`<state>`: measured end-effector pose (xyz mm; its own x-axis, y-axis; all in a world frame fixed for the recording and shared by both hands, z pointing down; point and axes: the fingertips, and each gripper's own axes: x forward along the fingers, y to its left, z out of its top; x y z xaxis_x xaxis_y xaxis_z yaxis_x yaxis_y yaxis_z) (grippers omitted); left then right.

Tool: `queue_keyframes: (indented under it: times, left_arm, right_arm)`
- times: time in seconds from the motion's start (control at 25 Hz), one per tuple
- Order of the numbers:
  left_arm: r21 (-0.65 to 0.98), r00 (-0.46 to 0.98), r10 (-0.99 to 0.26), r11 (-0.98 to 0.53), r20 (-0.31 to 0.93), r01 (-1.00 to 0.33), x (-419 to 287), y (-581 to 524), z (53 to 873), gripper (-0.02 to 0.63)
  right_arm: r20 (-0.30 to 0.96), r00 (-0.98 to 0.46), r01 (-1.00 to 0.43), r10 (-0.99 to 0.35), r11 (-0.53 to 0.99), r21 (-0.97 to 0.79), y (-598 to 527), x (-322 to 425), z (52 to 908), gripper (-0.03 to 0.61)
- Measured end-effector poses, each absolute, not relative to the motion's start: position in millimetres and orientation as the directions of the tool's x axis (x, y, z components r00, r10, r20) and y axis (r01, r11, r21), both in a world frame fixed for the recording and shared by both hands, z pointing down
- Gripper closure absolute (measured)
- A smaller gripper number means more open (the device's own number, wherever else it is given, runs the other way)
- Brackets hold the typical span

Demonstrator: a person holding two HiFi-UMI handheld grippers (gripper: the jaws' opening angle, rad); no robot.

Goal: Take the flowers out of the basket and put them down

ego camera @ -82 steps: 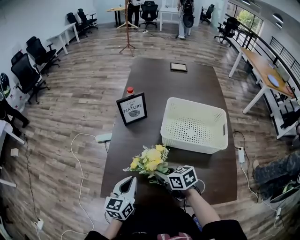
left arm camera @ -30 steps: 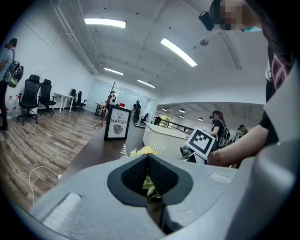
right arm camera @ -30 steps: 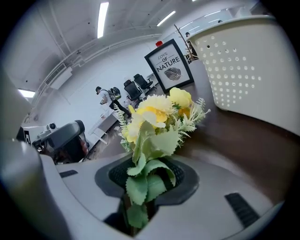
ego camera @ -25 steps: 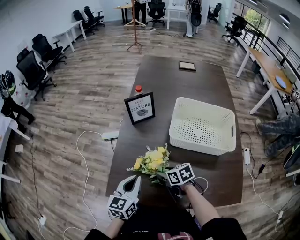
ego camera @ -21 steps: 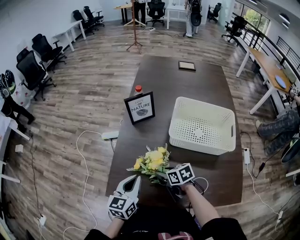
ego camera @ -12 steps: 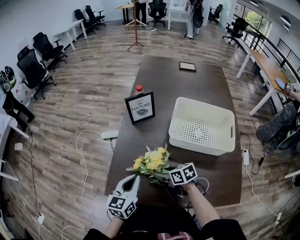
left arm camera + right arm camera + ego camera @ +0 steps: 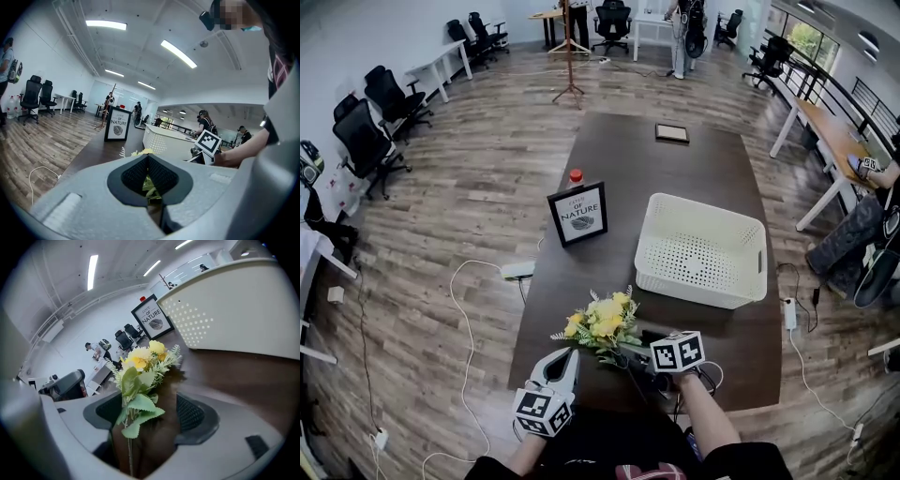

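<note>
Flowers (image 7: 602,326): a yellow bunch with green leaves at the near end of the dark table (image 7: 675,178), outside the basket and well apart from it.
Basket (image 7: 698,292): white, perforated and empty, standing on the table's right side.
Right gripper (image 7: 630,359): its jaws have just been opening and now stand wide apart. The stems run up between them, and neither pad presses on them.
Stems (image 7: 129,446): the lower end is cut off at the bottom of the right gripper view. From the head view, this gripper covers them.
Left gripper (image 7: 565,358): jaws closed together on nothing, held just left of the bunch.
Left gripper view: the closed jaws hide most of the bunch, leaving only a sliver of green and yellow.
Framed sign (image 7: 578,214): upright at mid-table, hiding all but the red cap of a bottle (image 7: 576,175).
</note>
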<state>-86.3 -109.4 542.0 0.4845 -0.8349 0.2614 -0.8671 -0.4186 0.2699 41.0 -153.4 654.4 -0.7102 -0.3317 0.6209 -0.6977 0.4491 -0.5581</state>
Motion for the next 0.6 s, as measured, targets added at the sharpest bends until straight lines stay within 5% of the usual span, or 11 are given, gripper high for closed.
queue_keyframes:
  times: [0.6]
  left_arm:
    - [0.269, 0.503, -0.825, -0.439, 0.259, -0.857, -68.6, -101.0, 543.6, 0.604]
  right_arm:
    - [0.522, -0.694, -0.718, -0.496, 0.421, -0.554, -136.6, 74.0, 618.4, 0.222]
